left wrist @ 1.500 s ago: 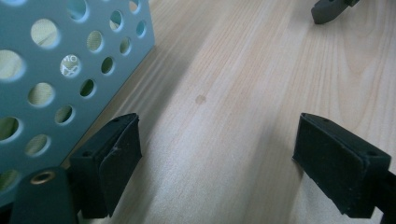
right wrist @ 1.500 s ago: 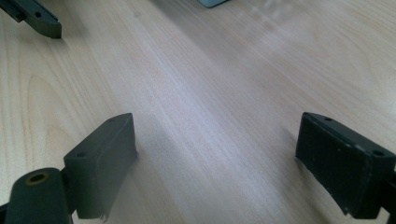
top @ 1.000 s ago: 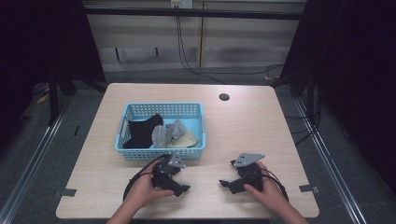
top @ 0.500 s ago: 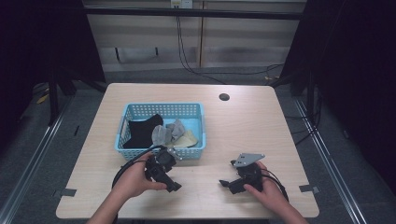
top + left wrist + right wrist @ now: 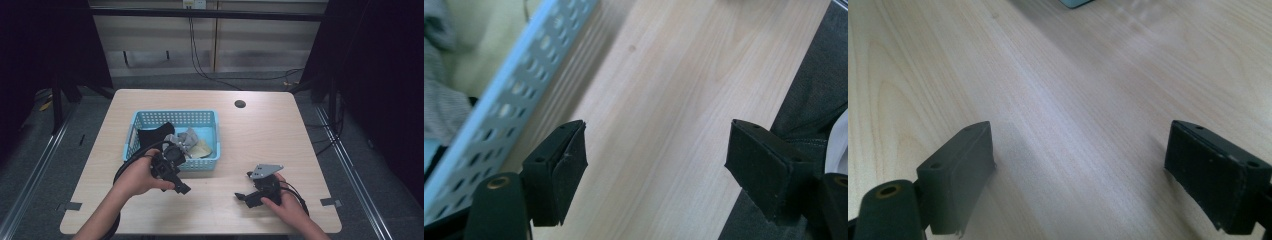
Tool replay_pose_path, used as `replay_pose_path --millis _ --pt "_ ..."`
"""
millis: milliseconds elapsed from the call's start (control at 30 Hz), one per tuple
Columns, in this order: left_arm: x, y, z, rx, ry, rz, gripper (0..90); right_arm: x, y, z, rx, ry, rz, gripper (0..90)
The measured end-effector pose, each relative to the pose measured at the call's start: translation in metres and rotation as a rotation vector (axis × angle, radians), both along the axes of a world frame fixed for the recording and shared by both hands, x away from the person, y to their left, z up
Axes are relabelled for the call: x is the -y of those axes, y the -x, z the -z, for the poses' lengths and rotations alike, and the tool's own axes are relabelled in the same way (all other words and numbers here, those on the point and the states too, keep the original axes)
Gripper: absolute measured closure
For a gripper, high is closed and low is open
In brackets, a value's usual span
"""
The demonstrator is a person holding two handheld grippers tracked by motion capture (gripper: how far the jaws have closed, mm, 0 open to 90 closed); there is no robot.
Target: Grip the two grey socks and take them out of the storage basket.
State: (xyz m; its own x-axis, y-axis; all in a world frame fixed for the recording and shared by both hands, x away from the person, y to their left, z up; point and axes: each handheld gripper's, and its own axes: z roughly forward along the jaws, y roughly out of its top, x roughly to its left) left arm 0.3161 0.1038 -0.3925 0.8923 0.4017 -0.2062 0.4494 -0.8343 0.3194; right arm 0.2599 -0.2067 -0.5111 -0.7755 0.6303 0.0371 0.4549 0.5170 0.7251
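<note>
A blue mesh basket [image 5: 150, 118] sits left of the table's middle and holds a black cloth [image 5: 152, 135], a grey cloth [image 5: 187, 136] and a pale yellow cloth [image 5: 202, 149]. A hand holds my left gripper [image 5: 176, 172] at the basket's near wall, open and empty. In the left gripper view the left gripper [image 5: 659, 137] is spread wide over bare wood, with the basket's wall [image 5: 499, 107] at the left. My right gripper [image 5: 245, 187] rests low on the table near the front right, also open. The right gripper [image 5: 1078, 140] has only wood between its fingers.
The wooden table [image 5: 270, 135] has a dark round hole [image 5: 240, 104] near its back edge. A corner of the basket [image 5: 1075, 2] shows far ahead in the right gripper view. Grey floor and metal rails surround the table.
The left hand has carried its gripper away from the front edge, up against the basket's near wall. The right gripper has stayed where it was.
</note>
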Motion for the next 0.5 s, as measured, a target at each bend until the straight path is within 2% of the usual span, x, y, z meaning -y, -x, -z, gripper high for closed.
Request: replay_pose_path --millis 200,300,500 --pt "0.001 -0.011 -0.010 -0.001 -0.009 -0.023 23.6 0.000 0.000 0.000 0.000 0.000 0.000 11.8" --pt "0.001 -0.014 -0.014 0.007 -0.003 -0.033 23.7 0.000 0.000 0.000 -0.001 -0.001 0.002 11.8" --pt "0.002 -0.032 -0.024 0.031 0.005 -0.074 23.9 0.000 0.000 0.000 0.000 -0.001 0.002 11.8"
